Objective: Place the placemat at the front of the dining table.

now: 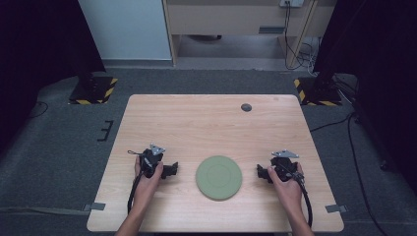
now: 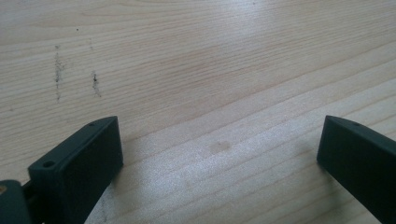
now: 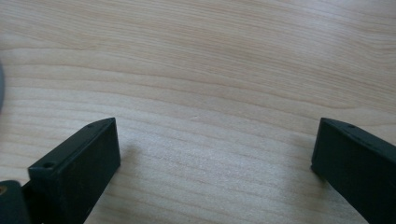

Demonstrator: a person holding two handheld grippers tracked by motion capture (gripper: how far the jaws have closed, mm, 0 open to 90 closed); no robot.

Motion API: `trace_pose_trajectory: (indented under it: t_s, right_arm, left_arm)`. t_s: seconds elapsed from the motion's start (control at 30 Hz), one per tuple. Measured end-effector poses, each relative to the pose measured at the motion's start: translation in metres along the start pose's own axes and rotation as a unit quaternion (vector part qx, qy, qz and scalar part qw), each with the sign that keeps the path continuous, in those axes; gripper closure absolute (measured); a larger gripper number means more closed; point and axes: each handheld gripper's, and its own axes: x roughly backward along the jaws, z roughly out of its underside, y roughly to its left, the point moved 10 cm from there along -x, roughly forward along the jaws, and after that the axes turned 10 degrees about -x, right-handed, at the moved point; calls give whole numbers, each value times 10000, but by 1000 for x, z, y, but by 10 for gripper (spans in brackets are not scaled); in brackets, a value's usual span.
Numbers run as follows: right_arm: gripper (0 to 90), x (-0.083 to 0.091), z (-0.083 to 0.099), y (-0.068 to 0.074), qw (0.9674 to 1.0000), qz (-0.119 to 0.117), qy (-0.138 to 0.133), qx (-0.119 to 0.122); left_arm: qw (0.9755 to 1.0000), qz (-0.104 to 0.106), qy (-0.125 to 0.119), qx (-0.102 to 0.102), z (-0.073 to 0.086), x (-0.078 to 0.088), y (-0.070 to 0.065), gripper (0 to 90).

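A round pale green plate (image 1: 219, 177) lies flat on the wooden table (image 1: 211, 123), near the front edge at the middle. My left gripper (image 1: 172, 170) rests on the table to the plate's left, held by a hand, jaws pointing toward the plate. My right gripper (image 1: 259, 172) rests to the plate's right, also pointing toward it. In the left gripper view the left gripper (image 2: 219, 154) has its jaws wide apart over bare wood. The right gripper (image 3: 215, 149) stands just as wide in its own view, with nothing between the jaws. A sliver of the plate (image 3: 1, 88) shows at the left edge there.
A small dark round cap (image 1: 246, 107) sits in the tabletop at the back right. Grey carpet surrounds the table, with dark stands (image 1: 93, 88) and cables (image 1: 354, 147) at both sides. Grey tape tabs (image 1: 97, 206) mark the front corners.
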Motion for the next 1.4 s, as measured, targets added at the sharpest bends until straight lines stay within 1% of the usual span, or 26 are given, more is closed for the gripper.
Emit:
trace_pose_trajectory:
  t_s: [0.03,0.07,0.1,0.13,0.17,0.2,0.23,0.27,0.3,0.37,0.4,0.43,0.47,0.5,0.53,0.6,0.63,0.73,0.83,0.9,0.93,0.97,1.0,1.1,1.27,1.4]
  right_arm:
    - [14,0,0,2,10000,-65,9,36]
    - [14,0,0,2,10000,-65,9,36]
    - [40,1,1,6,9996,-206,16,176]
    - [40,1,1,6,9996,-206,16,176]
    - [61,3,2,13,9988,-322,-51,373]
    - [61,3,2,13,9988,-322,-51,373]
    - [58,6,5,21,9972,-401,-51,633]
    - [58,6,5,21,9972,-401,-51,633]
    - [55,8,6,23,9966,-418,-72,709]
    - [53,11,10,30,9950,-468,-86,872]
    - [53,13,12,34,9939,-504,-83,980]
    - [56,15,15,38,9927,-604,-14,1044]
    - [57,16,16,40,9926,-632,4,1033]
    - [62,20,18,44,9909,-704,23,1146]
    - [62,20,18,44,9909,-704,23,1146]
    - [63,23,19,51,9892,-837,19,1200]
    - [64,26,19,55,9874,-947,-9,1265]
    - [65,28,18,57,9868,-1005,-46,1268]
    - [65,28,19,58,9867,-1008,-16,1279]
    - [65,30,20,61,9857,-1059,-17,1311]
    - [65,30,20,61,9857,-1059,-17,1311]
    - [65,31,21,64,9851,-1086,-20,1336]
    - [65,31,21,64,9851,-1086,-20,1336]
    - [65,31,22,68,9840,-1113,-36,1388]
    - [65,31,23,70,9837,-1113,-29,1414]
    - [65,33,22,72,9836,-1132,-63,1404]
  left_arm:
    - [10000,5,1,-4,0,0,0,0]
    - [10000,5,1,-4,0,0,0,0]
    - [10000,28,-1,-32,0,1,0,0]
    - [10000,44,-7,-47,1,1,-1,0]
    - [9999,114,-24,-102,1,2,-3,0]
    - [9999,114,-24,-102,1,2,-3,0]
    - [9996,149,-48,-218,3,5,-7,2]
    - [9996,149,-48,-218,3,5,-7,12]
    - [9995,184,-69,-264,3,6,-9,12]
    - [9986,229,-126,-449,4,9,-16,19]
    - [9983,243,-140,-511,4,10,-18,18]
    - [9982,255,-152,-525,4,11,-19,18]
    - [9978,291,-191,-568,4,12,-22,20]
    - [9970,314,-335,-623,2,15,-27,20]
    - [9970,314,-335,-623,2,15,-27,21]
    - [9963,414,-413,-632,0,17,-34,21]
    - [9957,486,-422,-667,0,17,-39,20]
    - [9943,568,-455,-775,-2,18,-49,23]
    - [9936,659,-487,-776,-4,20,-56,24]
    - [9928,807,-490,-734,-5,22,-64,24]
    - [9928,807,-490,-734,-5,22,-64,24]
    - [9920,872,-515,-752,-7,23,-70,24]
    - [9920,872,-515,-752,-7,23,-70,24]
    - [9905,983,-525,-810,-8,24,-79,24]
    - [9893,1057,-479,-880,-7,23,-86,26]
    - [9885,1112,-514,-892,-8,25,-91,26]
